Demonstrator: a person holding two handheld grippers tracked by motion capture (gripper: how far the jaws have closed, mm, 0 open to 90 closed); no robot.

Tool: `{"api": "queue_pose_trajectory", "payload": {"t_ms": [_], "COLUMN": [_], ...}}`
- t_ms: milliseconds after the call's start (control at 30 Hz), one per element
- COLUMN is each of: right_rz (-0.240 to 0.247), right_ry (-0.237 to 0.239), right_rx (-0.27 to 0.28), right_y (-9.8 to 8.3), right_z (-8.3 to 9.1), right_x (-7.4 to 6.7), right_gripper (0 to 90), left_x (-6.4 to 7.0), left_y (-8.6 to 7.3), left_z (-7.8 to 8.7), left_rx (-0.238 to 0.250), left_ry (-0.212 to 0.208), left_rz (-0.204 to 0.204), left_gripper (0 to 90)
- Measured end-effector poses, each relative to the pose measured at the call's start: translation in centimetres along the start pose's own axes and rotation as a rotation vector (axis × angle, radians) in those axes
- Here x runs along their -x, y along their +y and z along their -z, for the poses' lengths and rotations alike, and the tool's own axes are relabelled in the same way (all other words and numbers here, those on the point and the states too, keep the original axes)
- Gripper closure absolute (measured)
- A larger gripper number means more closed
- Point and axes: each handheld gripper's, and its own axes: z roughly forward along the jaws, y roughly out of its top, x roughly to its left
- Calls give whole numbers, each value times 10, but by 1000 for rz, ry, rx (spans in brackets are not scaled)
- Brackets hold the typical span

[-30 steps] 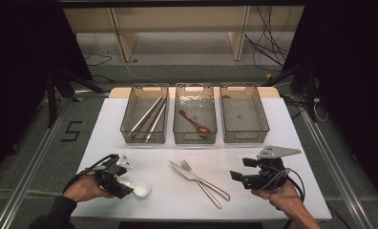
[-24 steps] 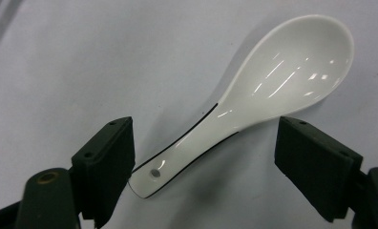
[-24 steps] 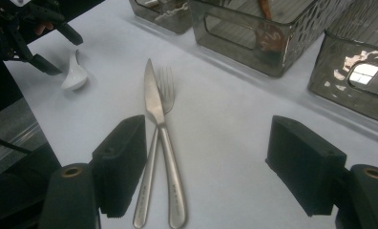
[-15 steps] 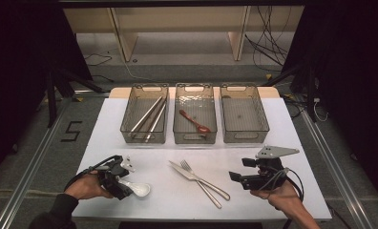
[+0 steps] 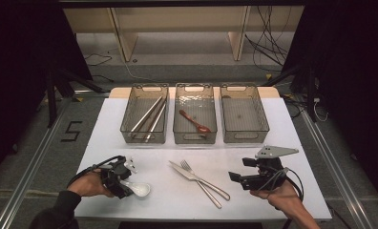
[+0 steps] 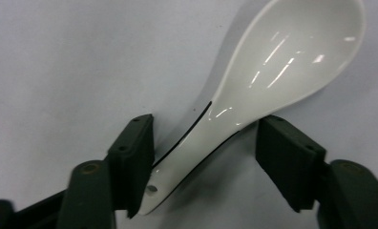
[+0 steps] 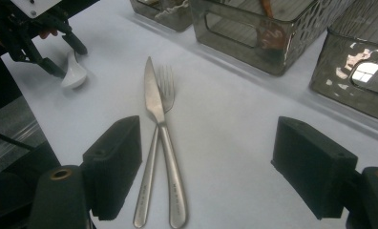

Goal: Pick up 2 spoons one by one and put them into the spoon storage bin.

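Note:
A white ceramic spoon [image 6: 292, 62] lies on the white table [image 5: 273, 143] at the front left. My left gripper [image 6: 206, 129] straddles its handle and its jaws have just been closing. The left pad [image 6: 134, 152] is against the handle, while a gap remains at the right pad [image 6: 287, 157]. From above, the left gripper [image 5: 126, 186] is beside the spoon's bowl [image 5: 141, 190]. My right gripper [image 7: 206, 138] is open and has just been opening, with nothing gripped. A knife [image 7: 153, 102] and a fork [image 7: 165, 83] lie crossed on the table ahead of it.
Three clear bins stand in a row at the back. The left bin [image 5: 125, 121] holds long metal sticks, the middle bin [image 5: 195, 139] a reddish-brown spoon [image 5: 195, 121], and the right bin [image 5: 244, 138] nothing. The knife [image 5: 192, 174] and fork [image 5: 204, 185] lie between the hands.
The left gripper's jaws have narrowed around the white spoon's handle. The right hand has stayed where it was.

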Motion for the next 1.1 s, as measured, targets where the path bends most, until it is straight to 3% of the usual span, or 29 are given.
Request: {"api": "queue_pose_trajectory", "payload": {"t_ms": [267, 533, 833, 1100], "right_rz": [3, 2, 9, 9], "right_ry": [2, 8, 7, 7], "right_rx": [-1, -9, -9, -6], "right_y": [0, 1, 1, 1], "right_z": [0, 0, 0, 1], "right_x": [0, -1, -1, -1], "right_gripper": [259, 260, 262, 262], "left_x": [4, 6, 5, 4], "left_y": [5, 5, 6, 9], "left_z": [2, 2, 3, 14], "left_rx": [-38, -24, -33, 59], "left_ry": [-6, -5, 23, 24], "left_rz": [-15, -6, 10, 66], "left_gripper": [569, 780, 847, 850]}}
